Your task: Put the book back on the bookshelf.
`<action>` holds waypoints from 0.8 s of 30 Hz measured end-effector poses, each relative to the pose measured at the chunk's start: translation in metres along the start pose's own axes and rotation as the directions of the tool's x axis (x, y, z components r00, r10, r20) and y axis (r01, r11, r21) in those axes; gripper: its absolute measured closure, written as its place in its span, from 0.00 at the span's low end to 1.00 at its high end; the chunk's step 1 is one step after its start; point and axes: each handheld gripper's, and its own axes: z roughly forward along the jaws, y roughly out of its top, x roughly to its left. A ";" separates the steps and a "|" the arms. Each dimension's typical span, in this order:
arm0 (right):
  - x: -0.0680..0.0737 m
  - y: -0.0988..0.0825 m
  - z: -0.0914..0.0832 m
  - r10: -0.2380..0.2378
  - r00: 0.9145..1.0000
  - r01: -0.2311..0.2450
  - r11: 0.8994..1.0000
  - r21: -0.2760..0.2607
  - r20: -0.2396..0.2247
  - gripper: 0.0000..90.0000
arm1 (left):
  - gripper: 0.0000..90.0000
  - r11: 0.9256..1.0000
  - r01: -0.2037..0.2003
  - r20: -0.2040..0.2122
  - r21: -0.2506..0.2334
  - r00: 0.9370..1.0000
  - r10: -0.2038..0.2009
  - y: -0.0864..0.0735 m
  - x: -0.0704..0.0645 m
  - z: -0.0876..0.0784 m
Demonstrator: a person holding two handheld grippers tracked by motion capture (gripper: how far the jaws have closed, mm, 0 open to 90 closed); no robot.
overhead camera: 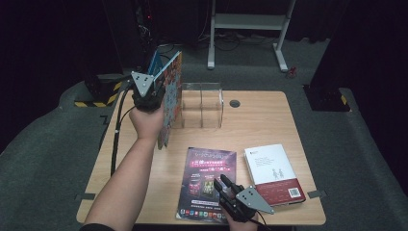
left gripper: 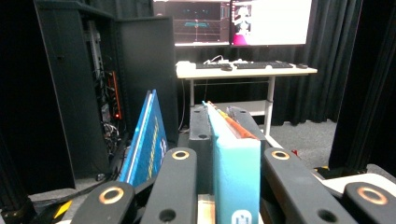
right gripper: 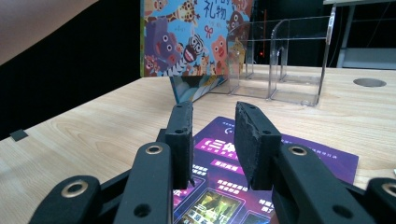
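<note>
Three publications share the wooden table [overhead camera: 269, 120]. One is a colourful children's picture book [overhead camera: 172, 96], held upright at the table's far left, its lower edge seemingly just off the surface. The left gripper [overhead camera: 150, 98] is clenched on its spine edge, and in the left gripper view the book's pale blue edge [left gripper: 236, 163] stands between the two black jaws. A second, blue cover leaf [left gripper: 148, 140] fans out to that gripper's left. Just to the right of the held book stands one clear acrylic book holder [overhead camera: 202, 103] with two visible compartments. Its near wall is close against the book's cover.

The right gripper [overhead camera: 228, 185] rests low at the near edge, jaws parted and grasping nothing. It hovers over a purple magazine [overhead camera: 207, 183] lying flat beneath it. Just to that gripper's right lies one white paperback with a red band [overhead camera: 273, 174]. Beyond the table stand a white desk frame [overhead camera: 250, 24] and dark curtains.
</note>
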 end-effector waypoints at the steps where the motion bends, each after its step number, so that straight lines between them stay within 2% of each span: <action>1: 0.000 0.000 0.000 0.000 1.000 0.000 1.000 0.002 -0.001 0.75 | 0.90 1.000 0.002 0.000 0.002 1.000 -0.002 -0.001 0.000 0.000; 9: 0.000 0.000 0.000 0.000 1.000 0.000 1.000 0.003 -0.001 0.75 | 0.90 1.000 0.018 -0.002 0.013 1.000 -0.018 -0.011 -0.001 -0.001; 24: 0.003 -0.001 0.002 -0.004 1.000 0.004 1.000 0.009 -0.011 0.75 | 0.89 0.999 0.033 0.019 0.031 0.999 -0.034 -0.021 0.003 -0.020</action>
